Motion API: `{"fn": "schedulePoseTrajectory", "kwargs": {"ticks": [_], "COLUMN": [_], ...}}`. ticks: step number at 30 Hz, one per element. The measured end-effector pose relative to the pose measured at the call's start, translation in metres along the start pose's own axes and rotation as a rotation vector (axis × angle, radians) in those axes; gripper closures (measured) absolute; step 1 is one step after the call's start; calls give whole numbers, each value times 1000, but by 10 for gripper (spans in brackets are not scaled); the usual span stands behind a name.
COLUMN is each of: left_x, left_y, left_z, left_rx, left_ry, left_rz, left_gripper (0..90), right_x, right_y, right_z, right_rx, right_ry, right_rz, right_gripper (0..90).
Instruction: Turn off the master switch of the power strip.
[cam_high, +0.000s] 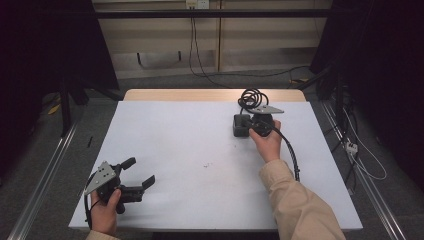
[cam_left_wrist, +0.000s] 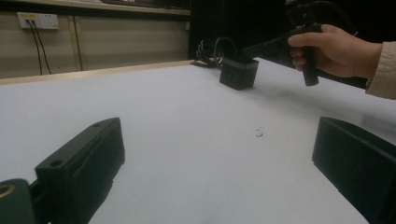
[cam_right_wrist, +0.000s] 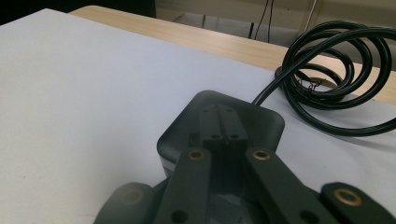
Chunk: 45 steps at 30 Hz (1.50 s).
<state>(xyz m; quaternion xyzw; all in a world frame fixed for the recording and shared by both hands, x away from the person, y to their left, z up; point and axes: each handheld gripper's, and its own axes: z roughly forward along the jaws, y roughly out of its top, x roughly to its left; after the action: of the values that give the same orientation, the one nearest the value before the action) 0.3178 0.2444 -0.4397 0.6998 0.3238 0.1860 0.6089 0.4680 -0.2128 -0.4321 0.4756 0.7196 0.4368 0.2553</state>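
A black box (cam_high: 240, 126) (cam_left_wrist: 238, 73) (cam_right_wrist: 268, 122) stands at the back right of the white table (cam_high: 190, 145). A black cable runs from it to a coil (cam_high: 251, 97) (cam_right_wrist: 290, 65) lying just behind it. My right gripper (cam_high: 249, 125) (cam_right_wrist: 219, 122) is shut, its joined jaw tips over the top of the box, nothing visible between them. The left gripper view shows that right gripper (cam_left_wrist: 247, 50) in a hand, reaching to the box. My left gripper (cam_high: 140, 171) (cam_left_wrist: 219, 128) is open near the front left corner, with only bare table between its jaws.
A strip of the wooden tabletop (cam_high: 200, 94) shows along the back edge, where the coil partly rests. A small dark speck (cam_high: 206, 164) marks the sheet near the middle. Metal rails (cam_high: 45, 170) run along the floor on both sides; cables lie on the floor at right.
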Motion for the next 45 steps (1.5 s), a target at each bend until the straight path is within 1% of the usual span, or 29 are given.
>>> {"fn": "schedulePoseTrajectory", "kwargs": {"ticks": [2, 6, 9, 18, 24, 26, 29, 32, 34, 38, 41, 43, 45], "left_x": [0, 1, 1, 4, 3, 3, 4, 3, 3, 4, 4, 3, 3], "left_y": [0, 0, 0, -1, -1, -1, -1, 0, 0, 0, 0, 0, 0], "left_z": [0, -1, -1, -2, 2, 2, 2, 3, 4, 5, 6, 6, 7], "left_rx": [1, 0, 3, -3, 2, -1, -4, -2, 2, -2, -1, 0, -2], "left_ry": [1, -1, -1, 10, 1, 4, 12, 6, 2, 6, 3, 1, 3], "left_rz": [0, 2, 5, -8, 0, -3, -8, -3, 4, -1, 0, -4, -3], "left_gripper": [22, 22, 22, 22, 22, 22, 22, 22, 22, 22, 22, 22, 22], "right_x": [1, 0, 0, -1, 0, -1, -3, -6, -7, -5, -3, -2, -3], "right_y": [0, 0, 0, 0, 0, 2, 3, 2, 2, 7, 9, 9, 9], "right_z": [0, 0, 0, 0, -1, -2, -4, -6, -8, -11, -13, -14, -15], "right_rx": [1, -1, -2, -2, -4, -19, -2, 6, -4, -30, -29, -26, -30], "right_ry": [-4, 3, 2, 5, -1, -5, -7, -10, -4, 7, 14, 18, 20], "right_rz": [-7, 7, 8, 6, 12, 28, 35, 35, 38, 60, 53, 62, 67], "right_gripper": [900, 900, 900, 900, 900, 900, 900, 900, 900, 900, 900, 900, 852]}}
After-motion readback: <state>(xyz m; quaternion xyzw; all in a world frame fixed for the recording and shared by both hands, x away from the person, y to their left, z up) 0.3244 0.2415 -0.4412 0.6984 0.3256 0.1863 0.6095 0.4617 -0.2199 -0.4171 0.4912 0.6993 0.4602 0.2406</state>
